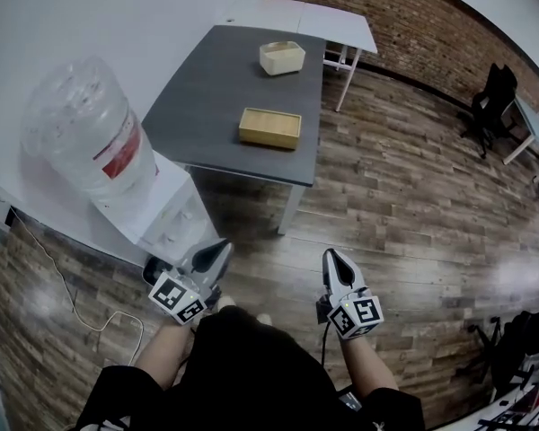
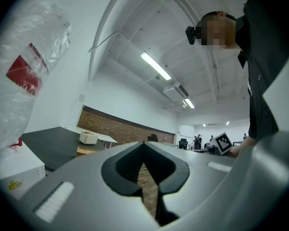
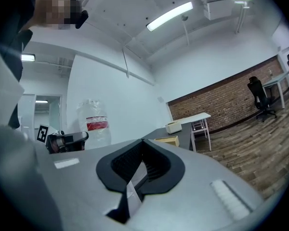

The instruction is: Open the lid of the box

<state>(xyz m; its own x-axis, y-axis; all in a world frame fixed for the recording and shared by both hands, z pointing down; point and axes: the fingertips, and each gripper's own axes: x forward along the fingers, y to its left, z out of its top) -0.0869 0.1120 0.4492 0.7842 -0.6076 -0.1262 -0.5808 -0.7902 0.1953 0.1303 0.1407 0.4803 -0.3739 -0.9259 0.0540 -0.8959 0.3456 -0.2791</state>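
Observation:
A flat wooden box [image 1: 269, 127] with its lid down lies on the dark grey table [image 1: 207, 97], near the table's front edge. It shows small in the left gripper view [image 2: 86, 151] and in the right gripper view [image 3: 166, 140]. My left gripper [image 1: 222, 247] and right gripper [image 1: 330, 256] are held low by my body, well short of the table. Both point toward it, shut, with nothing between the jaws. In each gripper view the tips meet, for the left gripper [image 2: 143, 144] and the right gripper [image 3: 143, 141].
A cream tub [image 1: 282, 57] stands farther back on the same table. A water dispenser with a large clear bottle [image 1: 85, 137] stands at my left, close to the left gripper. A white table [image 1: 337, 25] and office chairs [image 1: 494, 97] stand beyond, on wood flooring [image 1: 413, 205].

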